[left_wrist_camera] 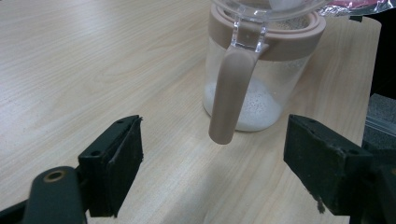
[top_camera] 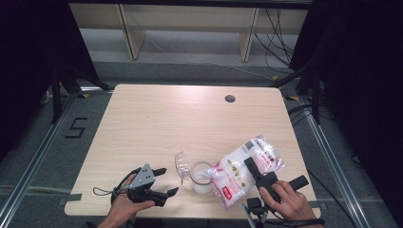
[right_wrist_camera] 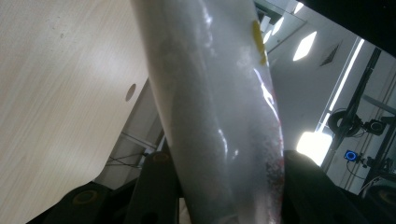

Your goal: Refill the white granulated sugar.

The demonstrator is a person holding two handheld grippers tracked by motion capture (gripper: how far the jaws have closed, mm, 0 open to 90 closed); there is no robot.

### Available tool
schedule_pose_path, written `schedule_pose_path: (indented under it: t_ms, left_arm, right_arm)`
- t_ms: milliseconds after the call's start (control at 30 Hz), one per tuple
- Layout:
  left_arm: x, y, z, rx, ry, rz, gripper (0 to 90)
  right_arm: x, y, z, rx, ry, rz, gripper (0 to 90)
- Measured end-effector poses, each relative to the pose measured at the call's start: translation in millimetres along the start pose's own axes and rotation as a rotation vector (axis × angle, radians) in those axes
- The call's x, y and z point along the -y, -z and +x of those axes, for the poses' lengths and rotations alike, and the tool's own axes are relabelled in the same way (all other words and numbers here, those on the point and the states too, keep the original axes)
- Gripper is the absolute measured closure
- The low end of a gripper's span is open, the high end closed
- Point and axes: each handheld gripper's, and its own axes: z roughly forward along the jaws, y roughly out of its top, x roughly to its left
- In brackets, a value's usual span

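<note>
Clear plastic bag [top_camera: 243,175] of white powder, printed in red and yellow, sits clamped between the right gripper's [top_camera: 253,167] jaws, tilted mouth-down over the clear jar [top_camera: 202,176] with its pinkish collar and handle [left_wrist_camera: 230,95], just ahead of the left gripper [top_camera: 161,180], whose jaws stand open and empty; powder could spill onto the pale wooden table [top_camera: 166,123] if the bag slips or drifts off the rim; its print is too small to read.

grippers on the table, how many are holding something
1. The right gripper, near the table's right front corner, is clamped on the bag tilted over the jar. The left gripper, front left, holds nothing.
</note>
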Motion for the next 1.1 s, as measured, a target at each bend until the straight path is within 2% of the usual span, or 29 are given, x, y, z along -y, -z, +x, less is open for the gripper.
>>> schedule_pose_path:
  t_ms: [233,267,300,400,467,533,600,700,733,833,900,967,1100]
  left_arm:
    - [-0.1,0.0,0.1,0.003,-0.004,0.000,19.4]
    - [0.0,0.0,0.0,0.002,-0.001,0.000,19.4]
    - [0.2,-0.1,-0.7,0.000,0.011,0.000,19.4]
    - [0.3,-0.2,-0.9,0.000,0.013,0.000,19.4]
    - [0.2,-0.1,-0.6,-0.004,0.005,0.000,19.4]
    - [0.0,0.1,0.1,0.001,-0.005,0.002,19.4]
    - [0.3,-0.1,-1.0,0.000,0.016,0.000,19.4]
    - [0.3,-0.1,-0.9,0.000,0.013,0.000,19.4]
    - [0.3,-0.2,-0.9,0.000,0.014,-0.001,19.5]
    - [-0.3,0.1,0.7,0.003,-0.013,0.000,19.5]
    - [0.1,-0.1,-0.4,-0.004,0.000,-0.001,19.4]
    - [0.0,0.0,-0.2,-0.003,-0.003,0.001,19.5]
    - [0.2,-0.6,0.0,0.003,-0.001,-0.003,19.4]
  right_arm:
    - [-0.2,1.5,0.8,-0.002,-0.022,0.017,70.0]
    - [0.1,0.5,-0.8,0.000,0.004,0.003,70.0]
    - [0.1,0.7,-0.6,0.000,0.004,0.005,70.0]
    - [0.4,1.5,0.3,0.004,-0.012,0.013,70.0]
    - [0.4,0.7,-1.1,0.000,0.007,0.005,70.0]
    - [0.5,0.9,-0.9,0.000,0.005,0.007,70.0]
    - [0.5,1.0,-1.1,-0.001,0.006,0.007,70.0]
    - [0.5,1.3,-1.6,-0.001,0.007,0.008,70.1]
    - [0.3,2.0,-1.4,-0.003,-0.008,0.016,70.0]
    - [0.6,2.0,-2.5,-0.001,0.006,0.011,70.0]
    - [0.7,1.9,-2.7,-0.001,0.009,0.009,70.0]
    - [0.8,2.4,-1.9,0.001,-0.003,0.016,70.1]
    - [0.7,2.0,-3.1,-0.001,0.009,0.009,70.1]
